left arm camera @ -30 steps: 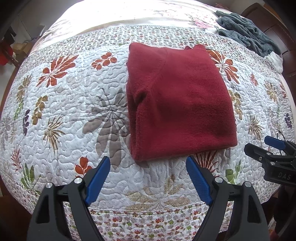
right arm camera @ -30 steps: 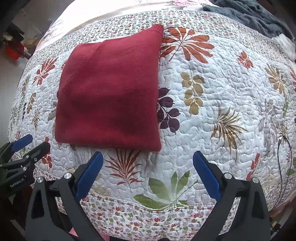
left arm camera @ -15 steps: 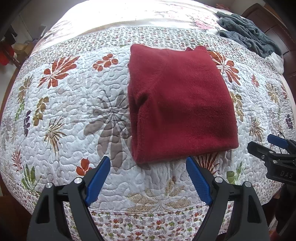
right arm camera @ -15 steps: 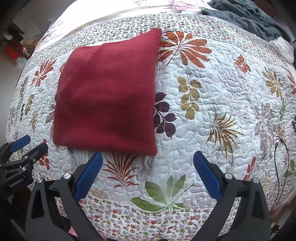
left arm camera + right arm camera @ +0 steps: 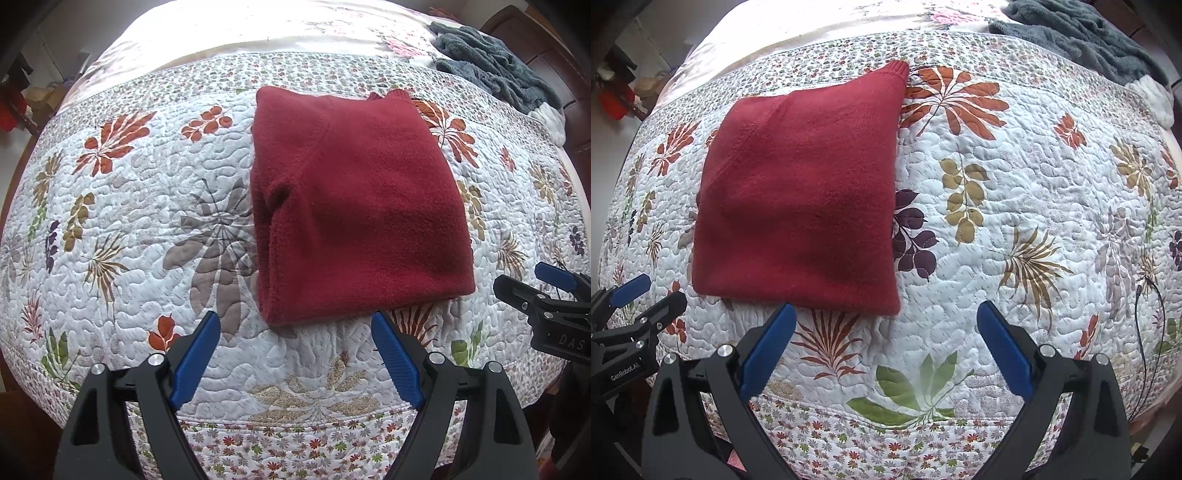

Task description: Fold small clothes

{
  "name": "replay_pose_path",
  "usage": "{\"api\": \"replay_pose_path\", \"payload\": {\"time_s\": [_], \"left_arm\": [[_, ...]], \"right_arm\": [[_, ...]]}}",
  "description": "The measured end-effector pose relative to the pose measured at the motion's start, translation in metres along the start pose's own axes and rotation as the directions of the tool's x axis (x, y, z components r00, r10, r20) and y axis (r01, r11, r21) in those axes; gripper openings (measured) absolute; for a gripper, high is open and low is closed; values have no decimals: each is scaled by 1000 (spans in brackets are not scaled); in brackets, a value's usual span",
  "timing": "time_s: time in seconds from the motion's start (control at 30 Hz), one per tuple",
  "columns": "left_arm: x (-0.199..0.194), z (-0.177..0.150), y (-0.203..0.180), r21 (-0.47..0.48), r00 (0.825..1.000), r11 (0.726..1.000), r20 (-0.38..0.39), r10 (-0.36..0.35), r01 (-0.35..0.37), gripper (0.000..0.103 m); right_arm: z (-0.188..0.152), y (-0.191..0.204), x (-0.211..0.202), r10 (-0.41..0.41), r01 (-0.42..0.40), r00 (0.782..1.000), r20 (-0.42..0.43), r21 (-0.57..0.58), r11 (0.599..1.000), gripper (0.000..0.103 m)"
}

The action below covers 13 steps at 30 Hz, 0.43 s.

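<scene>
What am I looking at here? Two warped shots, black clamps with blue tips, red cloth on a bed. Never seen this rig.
No robot: a person holds a clamp-like gripper in each hand, and each carries a fisheye camera looking along its fingers, hence the warp. One picture is from the left gripper, the other from the right gripper; each also catches the other at its edge. Both have their jaws wide open and hold nothing. On the quilt lies a red sweater, already folded into a rough square. It sits just past the left gripper's tips and ahead-left of the right one. A grey blanket is bunched at the bed's far corner.
</scene>
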<state>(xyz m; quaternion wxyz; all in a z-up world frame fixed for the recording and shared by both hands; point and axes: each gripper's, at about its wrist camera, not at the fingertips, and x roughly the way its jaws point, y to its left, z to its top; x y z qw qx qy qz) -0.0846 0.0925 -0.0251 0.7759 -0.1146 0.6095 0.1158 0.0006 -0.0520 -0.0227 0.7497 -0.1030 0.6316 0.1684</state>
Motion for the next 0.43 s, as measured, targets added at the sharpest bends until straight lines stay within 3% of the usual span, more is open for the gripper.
{"api": "replay_pose_path", "payload": {"time_s": [0.43], "left_arm": [[-1, 2, -1, -5, 1000, 1000, 12, 2, -2, 84]], "right_arm": [[0, -3, 1, -7, 7, 1000, -2, 9, 1000, 98]]}}
